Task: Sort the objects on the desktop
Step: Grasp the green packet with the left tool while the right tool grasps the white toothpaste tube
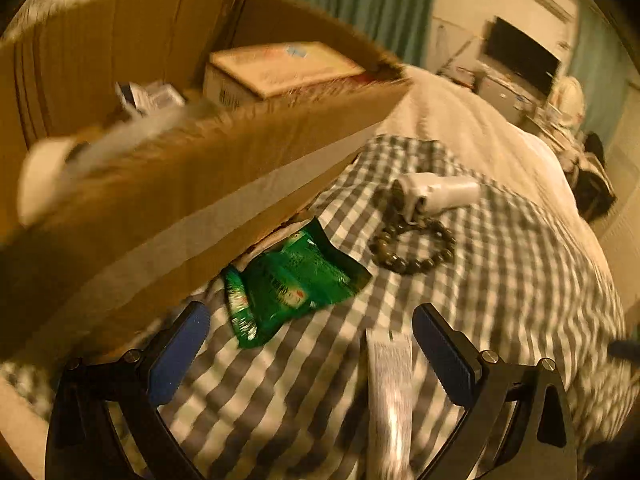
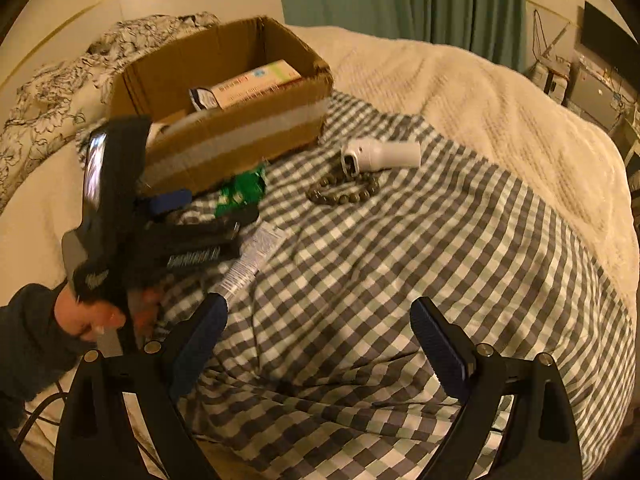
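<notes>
1. While your left claw stands wide open and empty over the checked cloth, a white tube lies between its fingers.
2. Your right claw is also open, holding nothing.
3. A green packet lies against the cardboard box.
4. A bead bracelet touches the white device.
5. A carton sits inside the box.

You have one brown cardboard box holding one flat printed carton. On the checked cloth you have one green foil packet, one white handheld device, one dark bead bracelet and one white tube.
</notes>
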Motion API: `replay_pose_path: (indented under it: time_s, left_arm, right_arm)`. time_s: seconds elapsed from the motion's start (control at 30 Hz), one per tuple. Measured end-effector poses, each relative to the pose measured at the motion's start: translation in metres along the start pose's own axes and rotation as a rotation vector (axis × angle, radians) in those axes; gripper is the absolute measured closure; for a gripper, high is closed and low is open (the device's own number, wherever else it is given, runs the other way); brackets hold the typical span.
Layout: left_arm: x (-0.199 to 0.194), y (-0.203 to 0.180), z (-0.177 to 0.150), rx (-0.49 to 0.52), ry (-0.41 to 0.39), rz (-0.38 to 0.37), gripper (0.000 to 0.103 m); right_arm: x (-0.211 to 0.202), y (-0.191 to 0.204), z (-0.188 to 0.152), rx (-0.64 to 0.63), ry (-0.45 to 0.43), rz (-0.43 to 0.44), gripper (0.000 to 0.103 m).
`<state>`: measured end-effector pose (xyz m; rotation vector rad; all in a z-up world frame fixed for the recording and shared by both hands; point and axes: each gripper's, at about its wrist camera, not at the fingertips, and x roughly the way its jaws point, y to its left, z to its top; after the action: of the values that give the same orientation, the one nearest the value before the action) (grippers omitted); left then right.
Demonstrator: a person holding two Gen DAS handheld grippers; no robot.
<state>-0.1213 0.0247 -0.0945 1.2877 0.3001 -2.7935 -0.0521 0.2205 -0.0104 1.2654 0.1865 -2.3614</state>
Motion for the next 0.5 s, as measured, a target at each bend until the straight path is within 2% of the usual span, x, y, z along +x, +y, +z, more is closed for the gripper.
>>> replay_pose_path:
  time_s: [0.03, 0.17, 0.23, 0.27, 0.3, 0.37, 0.5]
  left_arm:
    - [0.010, 0.001, 0.004, -0.017, 0.023, -0.009, 0.000]
    - [0.023, -0.006, 0.009, -0.016, -0.015, 0.104, 0.000]
    - [0.024, -0.007, 0.008, -0.021, -0.032, 0.116, 0.002]
    - [0.023, -0.007, 0.007, -0.010, -0.034, 0.091, 0.033]
    - [0.023, -0.009, 0.005, 0.038, -0.010, 0.086, 0.047]
    - [0.021, -0.009, 0.004, 0.085, 0.015, 0.071, 0.048]
    - [0.002, 0.005, -0.004, 0.090, 0.026, 0.033, 0.051]
  right_arm:
    - [0.002, 0.000, 0.000, 0.002, 0.007, -0.002, 0.010]
    - [0.009, -0.003, 0.000, 0.012, 0.025, -0.006, 0.010]
    - [0.012, -0.004, 0.001, 0.020, 0.031, -0.012, 0.010]
    - [0.014, -0.005, 0.001, 0.025, 0.036, -0.014, 0.010]
    - [0.015, -0.006, 0.001, 0.027, 0.041, -0.016, 0.010]
    - [0.020, -0.007, 0.001, 0.033, 0.051, -0.019, 0.010]
    - [0.029, -0.008, 0.001, 0.053, 0.067, -0.027, 0.010]
